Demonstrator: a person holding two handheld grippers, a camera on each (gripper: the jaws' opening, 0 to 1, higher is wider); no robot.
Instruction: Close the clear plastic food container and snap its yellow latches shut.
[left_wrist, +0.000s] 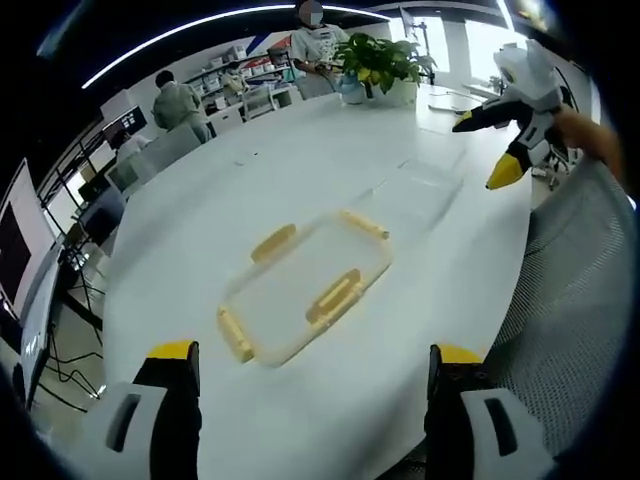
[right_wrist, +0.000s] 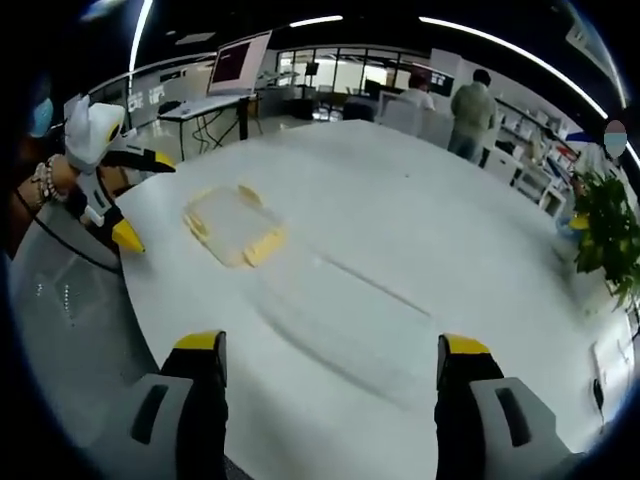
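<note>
Clear container (left_wrist: 305, 300) with yellow latches (left_wrist: 335, 297) on white table (left_wrist: 300, 150); left gripper (left_wrist: 310, 370) at 6 o'clock, right gripper (right_wrist: 330, 360) likewise, both wide open, empty.

Container (left_wrist: 305, 295) lies on table (left_wrist: 400, 130), ahead of and between left gripper (left_wrist: 310, 365) fingers (left_wrist: 172, 372). From right gripper (right_wrist: 330, 360), it's ahead-left of the fingers (right_wrist: 200, 365).

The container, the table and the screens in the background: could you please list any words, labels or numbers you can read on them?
None can be read.
Clear container with yellow latches: no label visible.
White table: no print visible.
Monitor in the right gripper view: pinkish display, too blurred to read.
Shelves behind the seated people: items too small to read.
</note>
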